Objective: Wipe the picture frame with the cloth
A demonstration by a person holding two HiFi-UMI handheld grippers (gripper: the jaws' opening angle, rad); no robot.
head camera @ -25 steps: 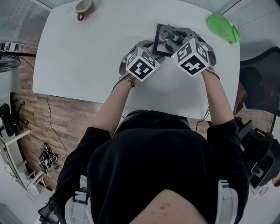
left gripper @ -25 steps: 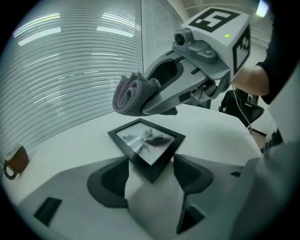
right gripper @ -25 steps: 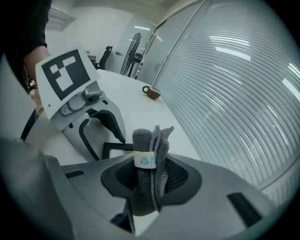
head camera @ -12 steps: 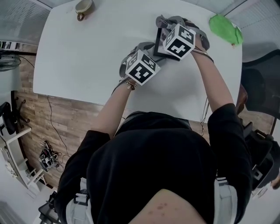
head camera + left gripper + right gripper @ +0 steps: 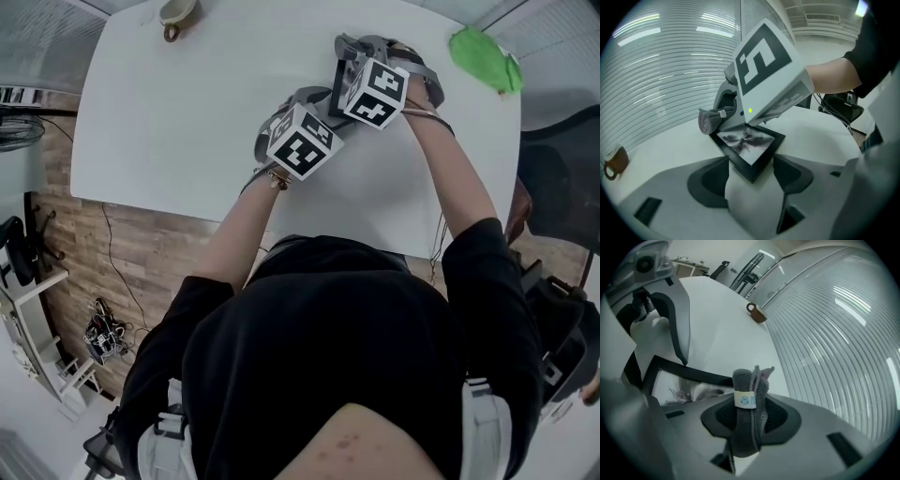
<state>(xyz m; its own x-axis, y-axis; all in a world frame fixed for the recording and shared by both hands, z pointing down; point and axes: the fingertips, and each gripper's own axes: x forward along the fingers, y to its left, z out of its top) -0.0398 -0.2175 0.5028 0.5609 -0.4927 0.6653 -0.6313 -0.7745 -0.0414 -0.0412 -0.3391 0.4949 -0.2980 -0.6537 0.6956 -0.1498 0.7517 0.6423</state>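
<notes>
**Left gripper view: frame held by one corner**

The left gripper [image 5: 750,165] has its fingers closed on the near corner of the frame [image 5: 749,143], one finger on each side edge. The frame seems to lie on the white table [image 5: 187,112], at the upper middle of the head view. The right gripper [image 5: 751,420] has its fingers squeezed shut on the rolled grey cloth [image 5: 744,394]. In the left gripper view the cloth sits at the upper left edge of the frame and seems to touch it.

Things could go wrong from here. The frame is held by only one corner, so a hard push with the cloth could make it turn or slip out of the fingers. The cloth is right at the edge, so it could slide off onto the table and miss the glass.

One second ago, in the head view, the right gripper was lower and more to the right, over the near side of the frame. Now it is higher up, over the far side. The left gripper is in almost the same spot as before.
</notes>
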